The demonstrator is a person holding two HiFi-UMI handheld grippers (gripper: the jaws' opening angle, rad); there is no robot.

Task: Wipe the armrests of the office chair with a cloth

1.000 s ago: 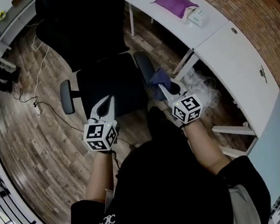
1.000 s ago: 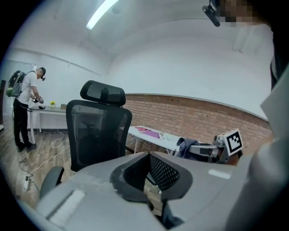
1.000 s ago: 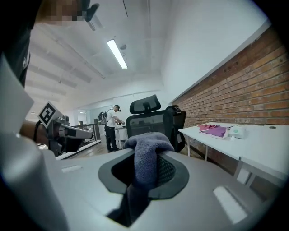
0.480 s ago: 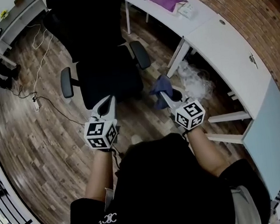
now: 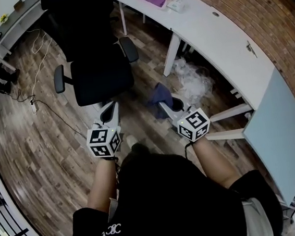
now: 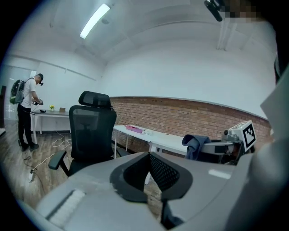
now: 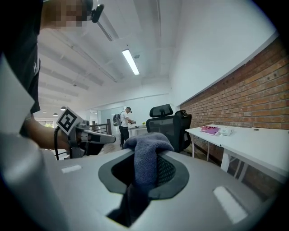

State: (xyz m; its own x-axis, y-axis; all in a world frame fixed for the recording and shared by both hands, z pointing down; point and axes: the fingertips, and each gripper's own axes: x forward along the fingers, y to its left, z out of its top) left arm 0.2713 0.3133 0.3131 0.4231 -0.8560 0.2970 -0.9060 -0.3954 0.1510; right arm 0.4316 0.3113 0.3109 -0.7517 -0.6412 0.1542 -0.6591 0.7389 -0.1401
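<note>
Right claw clamped on the cloth; left claw together, empty; office chair now farther ahead of both.

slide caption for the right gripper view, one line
Blue cloth clamped in the right claw, black chair ahead beside a white desk

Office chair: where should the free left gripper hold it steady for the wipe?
Probably the left-hand armrest, across its narrow pad, coming down from above: it lies long and flat on the side of the left gripper, leaving the other armrest free for the cloth in the right gripper.
</note>
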